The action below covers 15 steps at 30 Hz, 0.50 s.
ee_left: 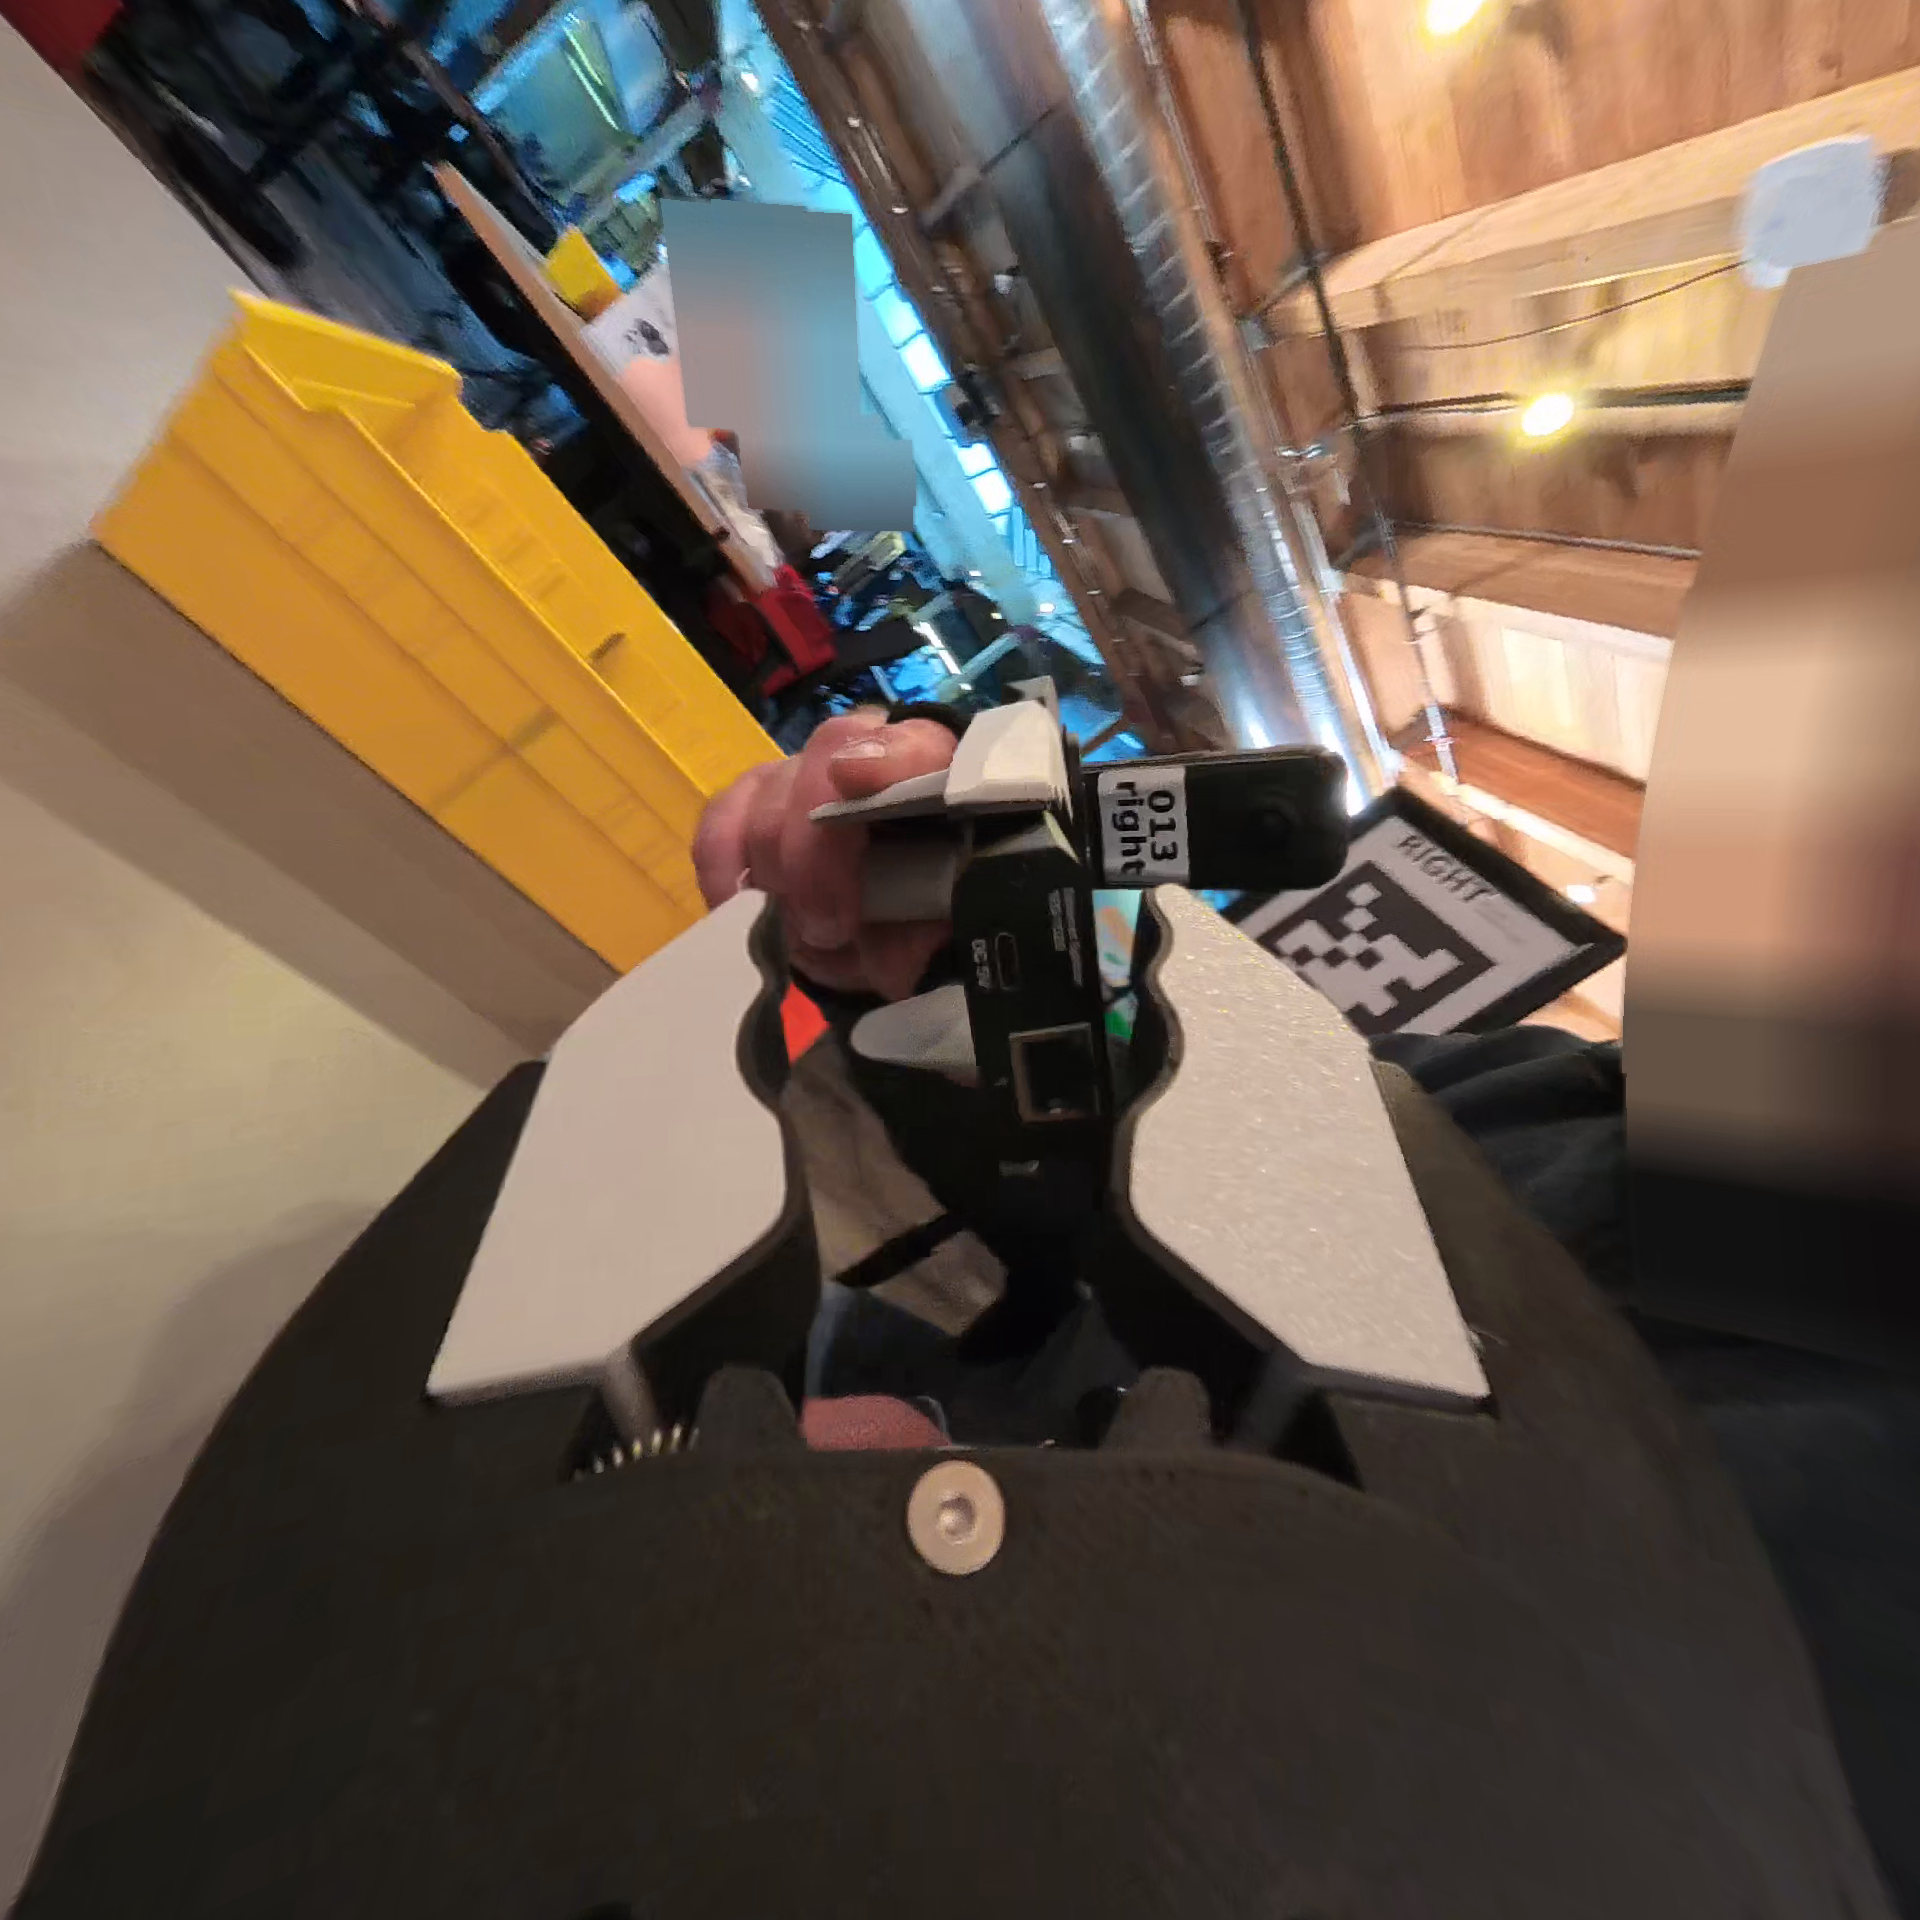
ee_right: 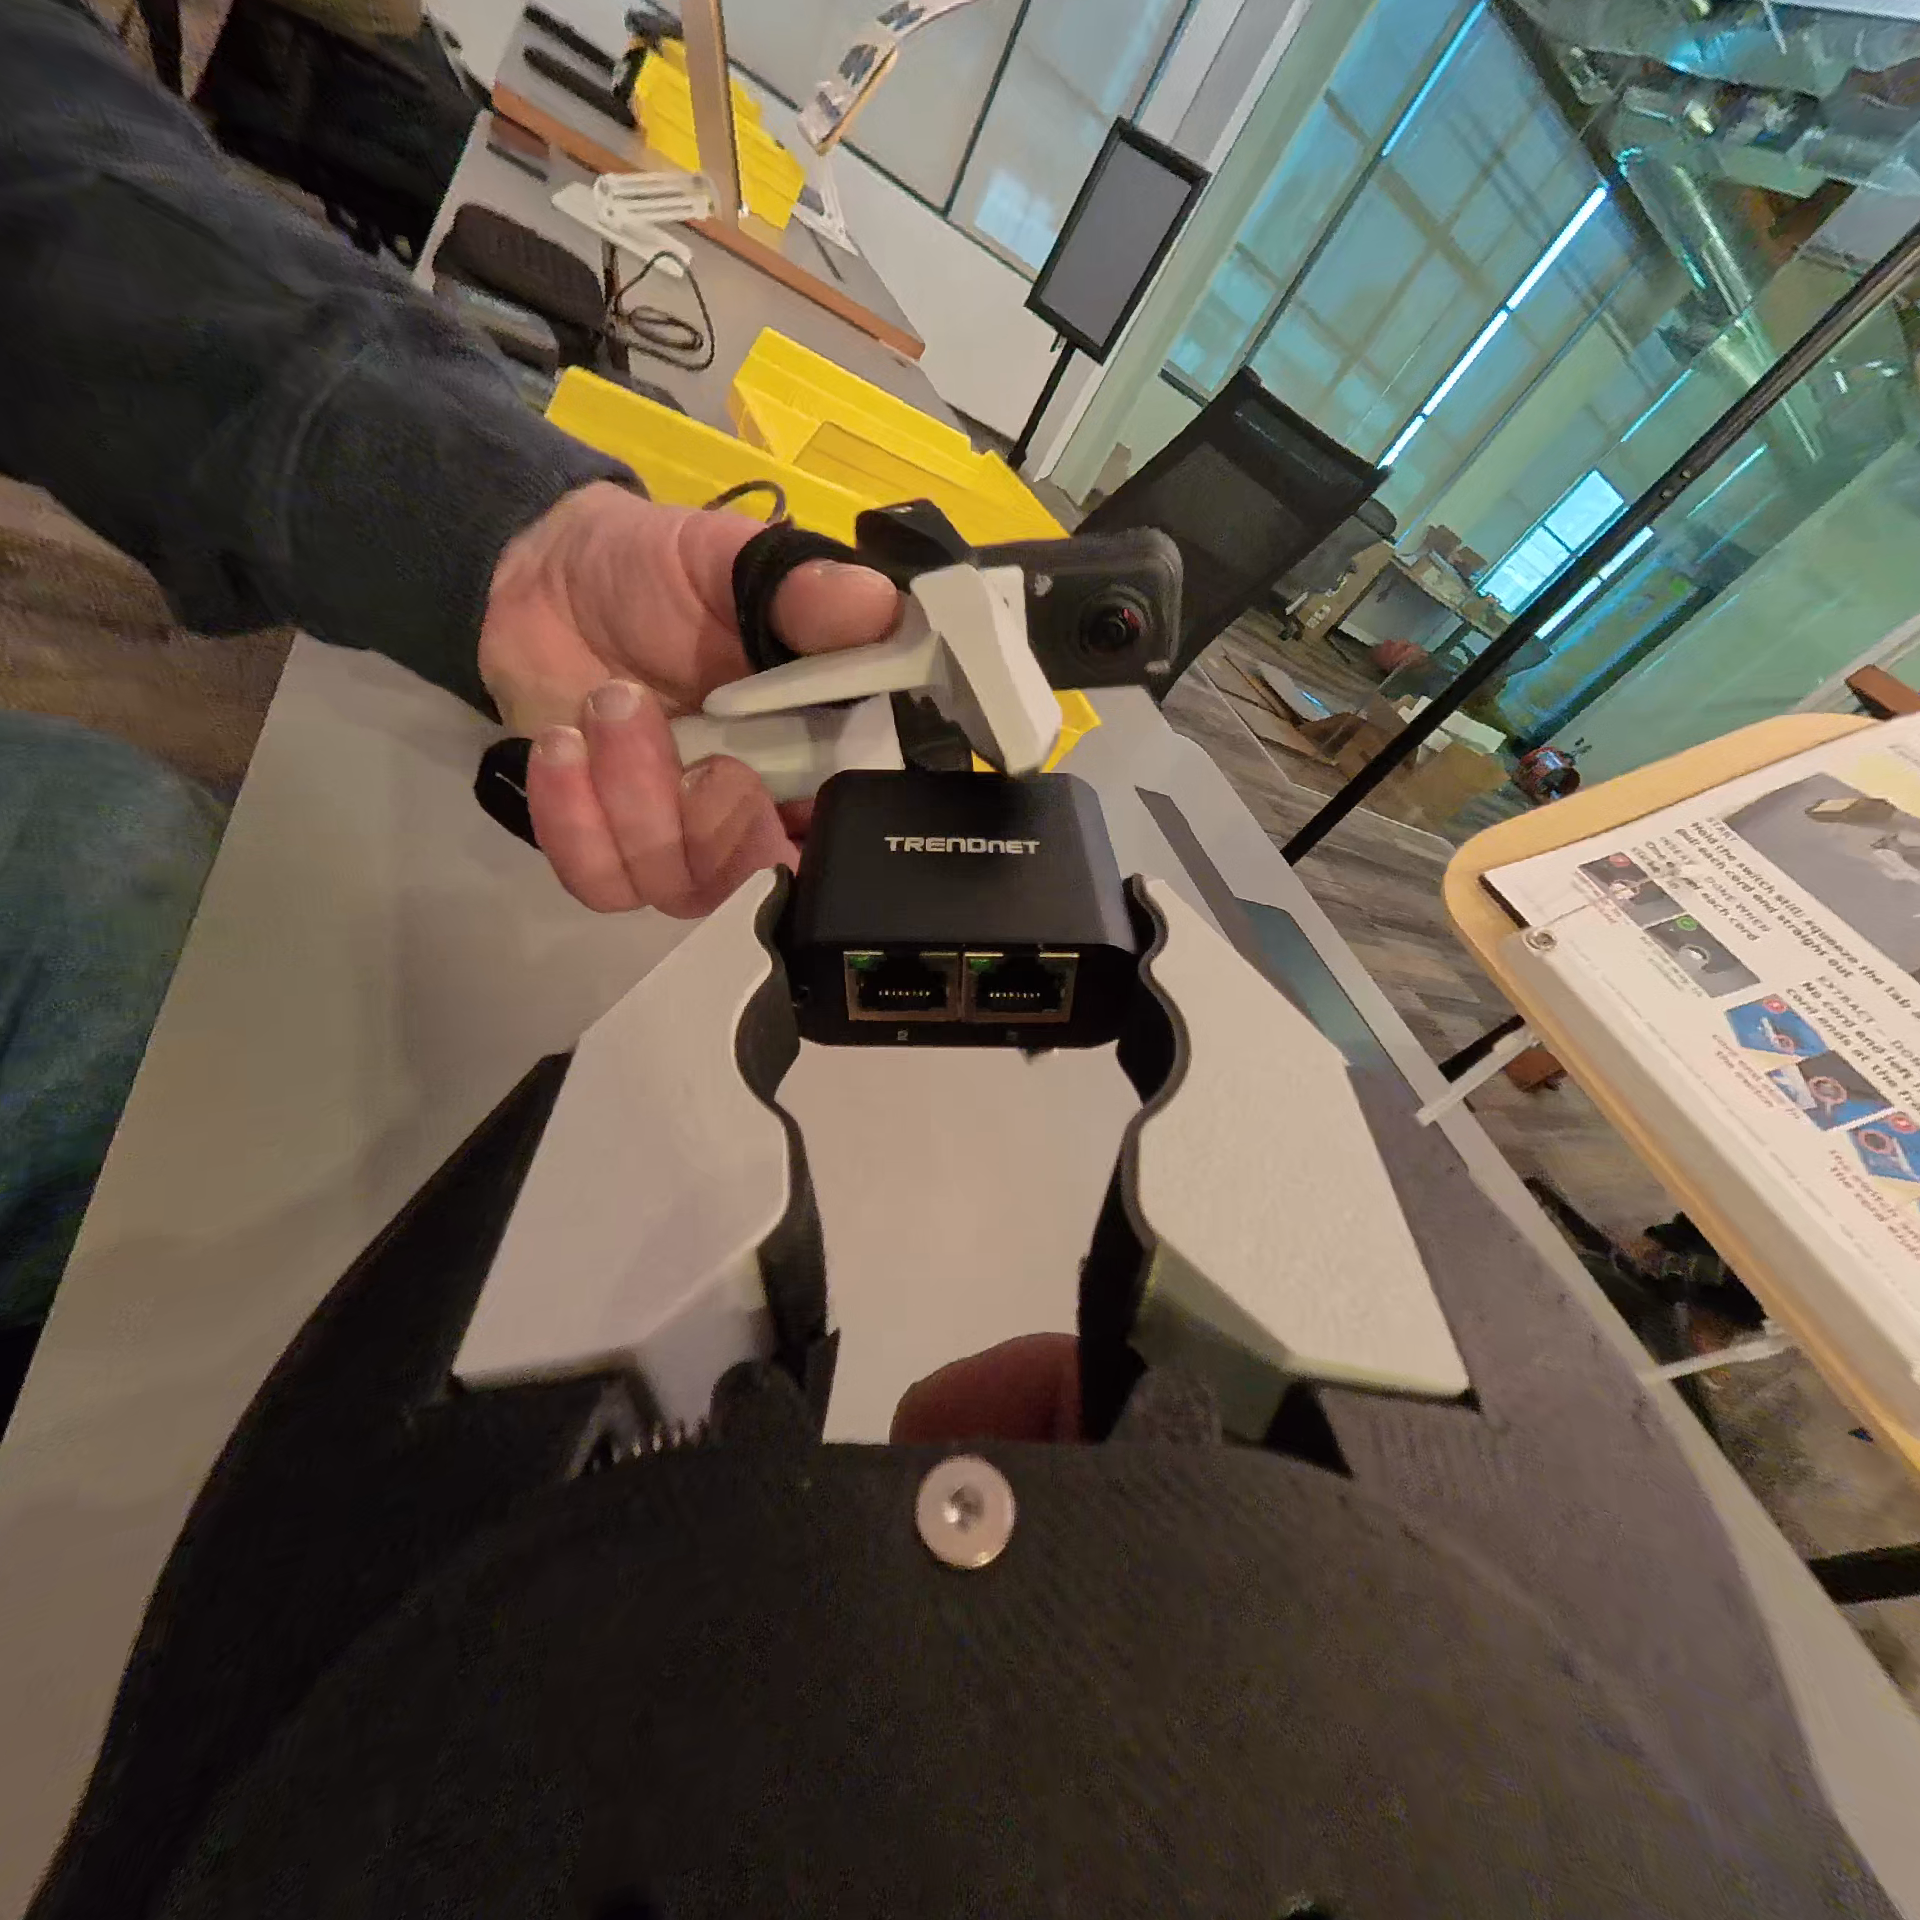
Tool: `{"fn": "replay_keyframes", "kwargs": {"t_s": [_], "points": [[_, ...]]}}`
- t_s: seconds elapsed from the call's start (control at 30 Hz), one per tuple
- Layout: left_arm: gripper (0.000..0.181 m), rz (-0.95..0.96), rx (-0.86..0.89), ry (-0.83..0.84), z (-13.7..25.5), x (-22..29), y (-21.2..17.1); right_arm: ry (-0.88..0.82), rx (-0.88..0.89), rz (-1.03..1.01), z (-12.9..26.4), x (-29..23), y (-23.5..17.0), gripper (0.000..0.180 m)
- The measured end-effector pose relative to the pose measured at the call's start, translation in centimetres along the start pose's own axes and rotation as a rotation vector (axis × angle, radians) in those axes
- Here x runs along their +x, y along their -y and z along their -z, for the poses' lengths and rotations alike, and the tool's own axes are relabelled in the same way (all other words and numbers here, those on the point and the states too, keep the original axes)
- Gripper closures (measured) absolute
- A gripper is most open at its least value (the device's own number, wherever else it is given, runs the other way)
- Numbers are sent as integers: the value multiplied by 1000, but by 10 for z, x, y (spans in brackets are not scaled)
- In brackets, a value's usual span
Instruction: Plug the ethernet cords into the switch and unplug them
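A small black switch (ee_right: 956,883) sits between my right gripper's (ee_right: 961,935) fingertips, which press its two sides. Its two front ports face the camera and are empty. My left gripper (ee_left: 956,935) faces it from the other end, jaws open around the switch's (ee_left: 1039,997) rear face, which has one port; there is a clear gap on the left side. In the right wrist view the left gripper (ee_right: 935,665), held by a bare hand (ee_right: 623,707), has one white finger (ee_right: 992,675) over the switch's top rear. The right gripper (ee_left: 997,769) shows beyond the switch. No ethernet cord is in view.
A white table (ee_right: 312,1039) lies below. Yellow bins (ee_right: 831,436) stand behind it, also in the left wrist view (ee_left: 416,582). A wooden board with an instruction sheet (ee_right: 1766,987) stands at the right. A checkered marker board (ee_left: 1423,935) lies behind the right gripper.
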<state>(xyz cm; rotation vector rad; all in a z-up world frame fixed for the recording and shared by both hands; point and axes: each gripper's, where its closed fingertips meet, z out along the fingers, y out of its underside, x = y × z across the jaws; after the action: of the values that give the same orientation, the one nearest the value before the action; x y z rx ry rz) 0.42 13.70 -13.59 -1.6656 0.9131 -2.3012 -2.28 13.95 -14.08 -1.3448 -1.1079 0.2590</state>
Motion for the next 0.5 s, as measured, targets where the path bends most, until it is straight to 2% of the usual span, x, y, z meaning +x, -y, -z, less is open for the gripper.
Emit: {"fn": "replay_keyframes", "kwargs": {"t_s": [0.17, 0.27, 0.4, 0.5], "points": [[114, -276, -18, 178, 16, 15, 22, -28, 56, -137, 9, 17, 2, 115], [113, -528, -50, 412, 43, 20, 33, -39, 71, -199, 13, 23, -2, 119], [119, -839, -104, 741, 109, 43, 43, -39, 106, -277, 15, 27, -2, 119], [128, -948, -95, 984, 175, 66, 51, -29, 125, -321, 15, 27, -2, 119]]}}
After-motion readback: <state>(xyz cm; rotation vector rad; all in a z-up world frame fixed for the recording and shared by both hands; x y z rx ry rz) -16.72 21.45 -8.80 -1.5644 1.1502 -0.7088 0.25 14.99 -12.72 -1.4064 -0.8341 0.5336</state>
